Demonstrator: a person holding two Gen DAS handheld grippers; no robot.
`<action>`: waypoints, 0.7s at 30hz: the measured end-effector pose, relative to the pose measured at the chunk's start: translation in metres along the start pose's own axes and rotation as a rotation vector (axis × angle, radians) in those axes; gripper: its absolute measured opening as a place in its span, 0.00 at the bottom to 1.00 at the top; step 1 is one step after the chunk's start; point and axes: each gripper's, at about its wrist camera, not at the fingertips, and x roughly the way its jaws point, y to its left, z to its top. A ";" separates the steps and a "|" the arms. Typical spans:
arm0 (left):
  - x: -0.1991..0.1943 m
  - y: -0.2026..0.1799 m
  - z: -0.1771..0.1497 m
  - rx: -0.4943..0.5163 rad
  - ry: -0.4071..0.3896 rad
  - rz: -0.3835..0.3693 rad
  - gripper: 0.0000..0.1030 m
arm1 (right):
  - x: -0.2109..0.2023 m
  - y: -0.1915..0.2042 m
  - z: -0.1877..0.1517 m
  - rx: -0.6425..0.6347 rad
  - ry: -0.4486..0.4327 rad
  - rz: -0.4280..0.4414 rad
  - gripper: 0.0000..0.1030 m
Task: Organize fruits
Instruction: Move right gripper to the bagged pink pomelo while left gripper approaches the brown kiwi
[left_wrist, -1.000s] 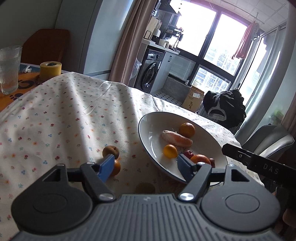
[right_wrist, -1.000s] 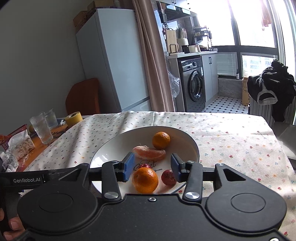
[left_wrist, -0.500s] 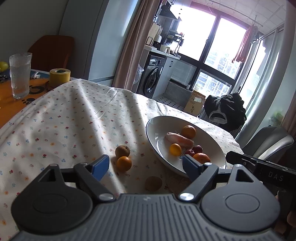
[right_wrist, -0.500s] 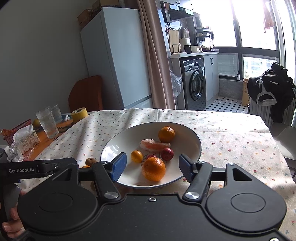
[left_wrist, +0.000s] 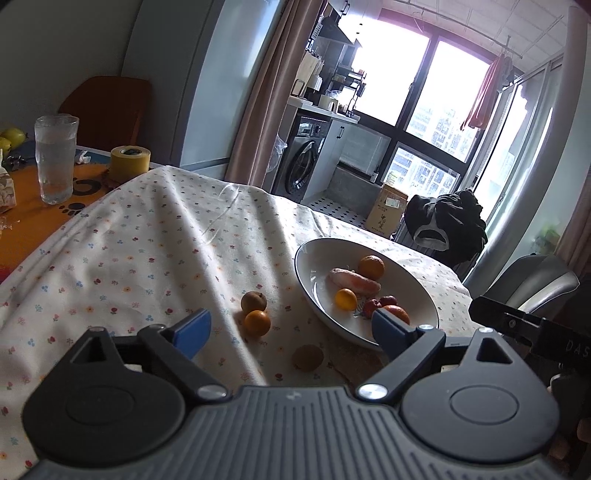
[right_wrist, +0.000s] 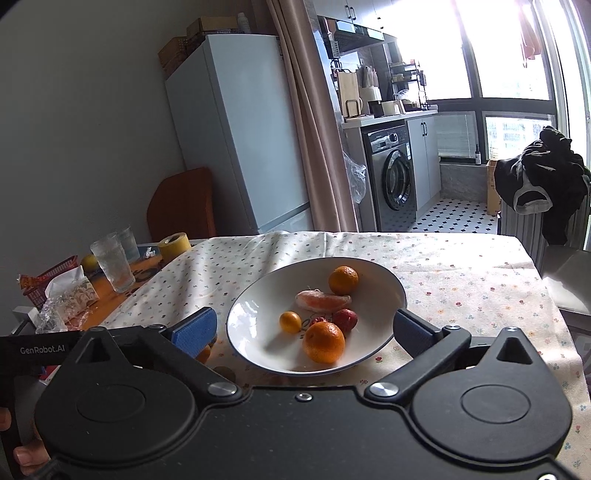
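A white bowl (left_wrist: 317, 258) (right_wrist: 255, 306) on the floral tablecloth holds two oranges (right_wrist: 324, 341) (right_wrist: 343, 280), a small yellow-orange fruit (right_wrist: 290, 321), a peeled citrus segment (right_wrist: 323, 301) and small red fruits (right_wrist: 345, 319). Left of the bowl, three loose fruits lie on the cloth: a brown one (left_wrist: 253, 301), a small orange one (left_wrist: 257, 322) and a brown one nearer me (left_wrist: 307, 357). My left gripper (left_wrist: 290, 330) is open and empty, above these loose fruits. My right gripper (right_wrist: 304, 328) is open and empty, held back over the bowl's near rim.
At the table's left end stand water glasses (left_wrist: 55, 158) (right_wrist: 112, 266), a yellow tape roll (left_wrist: 130, 159) and a snack bag (right_wrist: 62, 299). A chair with dark clothes (right_wrist: 535, 184) is at the far right. A fridge (right_wrist: 236, 140) stands behind.
Both grippers have pulled back and upward from the table and opened wider. The right one left an orange lying in the bowl. The loose fruits have come into fuller view.
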 end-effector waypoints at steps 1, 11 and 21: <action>-0.002 0.000 0.000 0.005 0.002 0.000 0.91 | -0.002 0.002 0.000 -0.003 -0.001 0.001 1.00; -0.024 0.009 0.001 -0.007 0.007 0.010 0.99 | -0.013 0.013 -0.004 -0.007 -0.003 0.021 1.00; -0.036 0.017 0.002 -0.018 -0.030 0.026 1.00 | -0.015 0.022 -0.004 -0.016 0.014 0.031 1.00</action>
